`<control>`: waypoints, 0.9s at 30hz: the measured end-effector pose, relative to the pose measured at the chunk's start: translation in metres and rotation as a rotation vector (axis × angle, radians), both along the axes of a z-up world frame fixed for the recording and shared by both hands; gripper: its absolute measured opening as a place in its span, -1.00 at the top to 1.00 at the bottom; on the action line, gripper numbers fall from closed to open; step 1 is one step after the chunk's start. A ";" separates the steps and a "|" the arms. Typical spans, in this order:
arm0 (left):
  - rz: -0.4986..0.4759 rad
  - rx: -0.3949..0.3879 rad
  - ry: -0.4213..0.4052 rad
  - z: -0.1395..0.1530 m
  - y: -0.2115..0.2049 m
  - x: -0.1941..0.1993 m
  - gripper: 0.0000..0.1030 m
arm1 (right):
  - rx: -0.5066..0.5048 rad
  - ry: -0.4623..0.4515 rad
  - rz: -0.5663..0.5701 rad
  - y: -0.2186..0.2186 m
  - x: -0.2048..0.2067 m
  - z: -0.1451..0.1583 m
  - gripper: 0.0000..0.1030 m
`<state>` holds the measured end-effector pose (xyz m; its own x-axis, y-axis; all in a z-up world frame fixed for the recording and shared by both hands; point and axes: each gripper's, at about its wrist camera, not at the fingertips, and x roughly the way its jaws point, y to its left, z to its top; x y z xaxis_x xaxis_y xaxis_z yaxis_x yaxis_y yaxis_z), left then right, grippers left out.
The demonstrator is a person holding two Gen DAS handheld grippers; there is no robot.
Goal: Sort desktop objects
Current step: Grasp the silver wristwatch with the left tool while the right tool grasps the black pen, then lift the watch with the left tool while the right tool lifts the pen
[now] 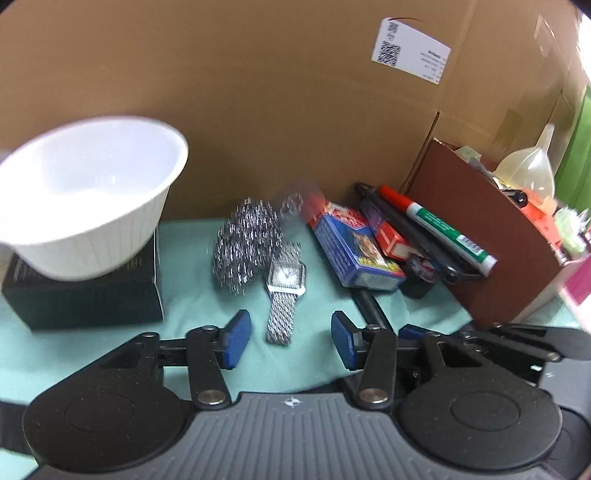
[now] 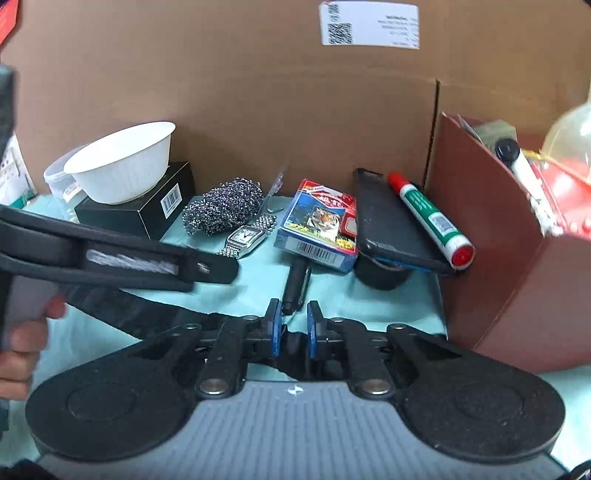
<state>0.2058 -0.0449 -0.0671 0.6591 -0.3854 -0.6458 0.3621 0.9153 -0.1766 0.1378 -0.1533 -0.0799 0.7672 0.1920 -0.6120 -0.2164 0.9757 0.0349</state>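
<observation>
backdrop: a brown cardboard wall is standing across my 12 o'clock, filling my view | label: a white shipping label is sitting on it toward 1 o'clock | surface: a pale green cloth is covering the table below | light: brightness is spilling in at 2 o'clock

One watch, one bowl, one scourer, one marker

Both wrist cams sit low and close over the teal mat, angled down toward the cardboard wall at 12 o'clock. Left view sits left of right view; both share the watch and the scrubber.
</observation>
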 end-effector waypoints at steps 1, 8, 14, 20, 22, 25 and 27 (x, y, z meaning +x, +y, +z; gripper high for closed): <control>0.003 0.023 -0.014 0.000 -0.002 0.000 0.26 | -0.009 -0.001 0.003 0.002 0.002 0.000 0.73; 0.016 0.038 0.001 0.002 0.006 -0.006 0.72 | 0.036 0.016 0.008 -0.003 0.010 -0.002 0.81; -0.043 0.067 -0.012 0.004 0.011 -0.052 0.73 | 0.008 0.019 0.037 -0.005 -0.018 0.002 1.00; -0.029 0.042 -0.013 0.007 0.018 -0.082 0.72 | -0.011 -0.002 0.059 -0.009 -0.046 0.006 0.91; -0.009 0.046 -0.036 0.012 0.012 -0.081 0.62 | -0.004 -0.001 0.038 -0.008 -0.041 0.007 0.59; -0.004 0.028 -0.064 0.017 0.004 -0.074 0.32 | 0.019 -0.023 0.050 -0.008 -0.034 0.010 0.36; 0.001 0.046 -0.077 0.017 0.000 -0.068 0.32 | -0.004 -0.031 0.036 -0.004 -0.023 0.010 0.40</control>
<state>0.1381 -0.0446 -0.0500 0.7077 -0.3555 -0.6105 0.3719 0.9222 -0.1058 0.1149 -0.1571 -0.0695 0.7781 0.2177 -0.5892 -0.2527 0.9673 0.0236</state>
